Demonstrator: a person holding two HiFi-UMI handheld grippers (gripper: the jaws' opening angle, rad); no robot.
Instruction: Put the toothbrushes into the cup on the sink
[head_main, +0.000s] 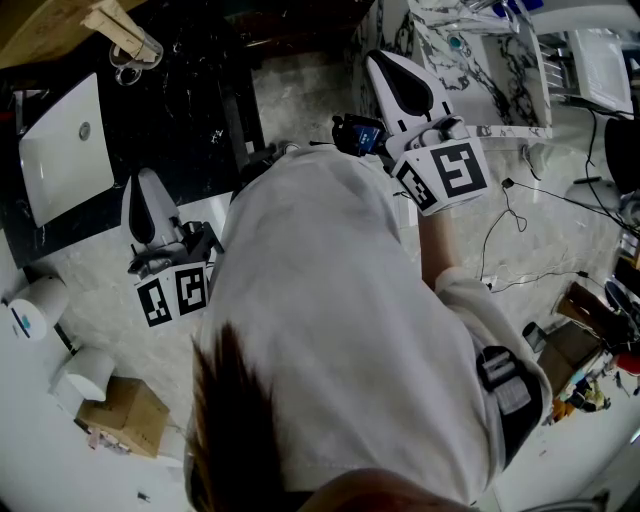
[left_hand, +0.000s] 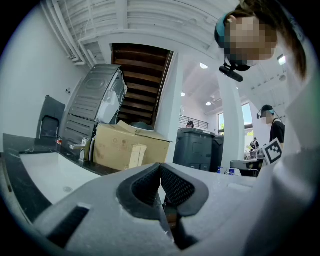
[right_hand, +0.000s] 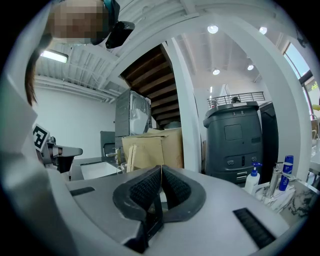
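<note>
A white sink basin (head_main: 65, 150) is set in a black counter (head_main: 190, 100) at the upper left of the head view. At its far corner stands a clear glass cup (head_main: 128, 62) with pale wooden sticks (head_main: 115, 28), probably toothbrushes, leaning across it. The right gripper view shows the same cup (right_hand: 125, 162) far off. My left gripper (head_main: 146, 178) is held just in front of the counter, shut and empty, its tips meeting (left_hand: 160, 170). My right gripper (head_main: 380, 60) is raised over the floor, apart from the sink. Its pads (right_hand: 150, 187) are closed together with nothing between them.
Two paper rolls (head_main: 35, 305) and a small cardboard box (head_main: 125, 415) lie at the lower left. A marble counter (head_main: 480, 60) with blue bottles (right_hand: 286, 172) stands at the right. Cables (head_main: 520, 215) trail over the floor. A large cardboard box (left_hand: 130, 145) and a grey bin (right_hand: 237, 140) stand beyond.
</note>
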